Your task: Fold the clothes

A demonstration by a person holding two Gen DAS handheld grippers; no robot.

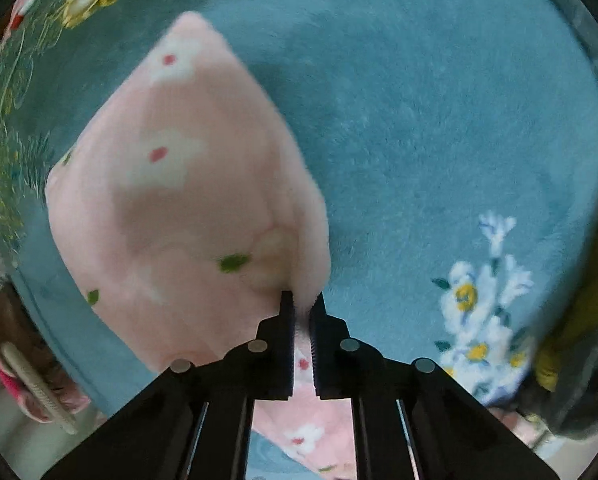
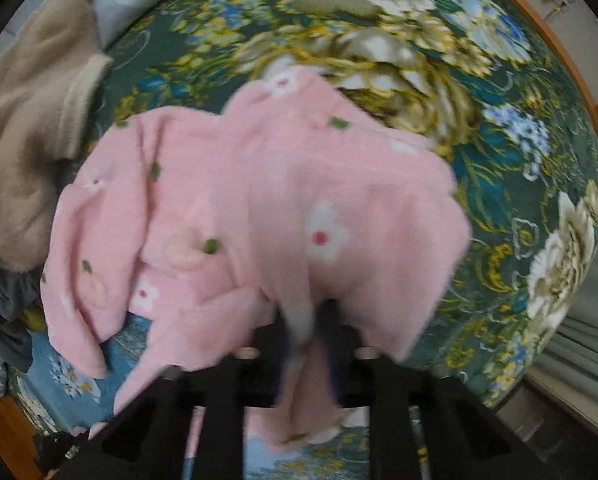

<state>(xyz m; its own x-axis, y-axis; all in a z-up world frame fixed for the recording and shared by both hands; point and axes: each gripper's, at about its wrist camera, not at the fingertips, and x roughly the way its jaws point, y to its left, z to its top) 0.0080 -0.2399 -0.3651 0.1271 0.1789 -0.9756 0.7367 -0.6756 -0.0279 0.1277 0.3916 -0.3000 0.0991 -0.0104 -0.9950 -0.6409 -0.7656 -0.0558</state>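
Your dark green floral bedspread [image 2: 439, 92] and the fluffy blue floral blanket [image 1: 439, 120] carry the lot. The pink fleece garment with white flowers [image 1: 187, 200] hangs over them, both claws clamped on it: left gripper [image 1: 302, 304], right gripper [image 2: 319, 312]. A beige knit sweater [image 2: 23, 132] sits by the edge. No readable labels.

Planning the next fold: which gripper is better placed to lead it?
Probably the left gripper: it pinches a clean edge of the pink garment. The right gripper is buried in bunched cloth.
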